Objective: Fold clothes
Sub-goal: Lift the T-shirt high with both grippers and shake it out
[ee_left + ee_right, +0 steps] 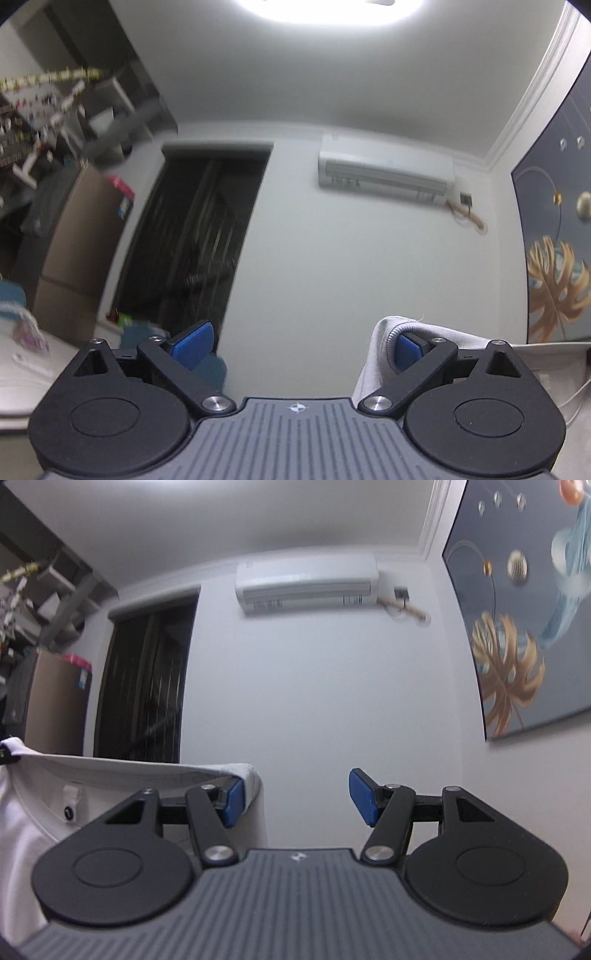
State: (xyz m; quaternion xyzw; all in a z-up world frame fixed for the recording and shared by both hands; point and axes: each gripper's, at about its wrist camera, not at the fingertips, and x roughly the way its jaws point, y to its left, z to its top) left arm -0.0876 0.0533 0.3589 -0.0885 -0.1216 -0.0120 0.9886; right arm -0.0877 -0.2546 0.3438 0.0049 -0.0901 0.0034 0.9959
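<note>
Both grippers point up at the far wall, jaws wide apart. A white garment hangs stretched between them. In the left wrist view the left gripper (301,347) is open, and the white garment's edge (376,354) is draped over its right blue pad (406,350). In the right wrist view the right gripper (297,797) is open, and the garment's shoulder (249,773) is hooked over its left blue pad (234,801). The garment's neckline and label (70,801) hang at lower left. Neither gripper pinches the cloth.
An air conditioner (306,581) is mounted high on the white wall. A dark doorway (144,679) stands at left, with a brown cabinet (55,705) and cluttered shelves beside it. A leaf painting (517,627) hangs on the right wall. A white surface (22,369) lies at lower left.
</note>
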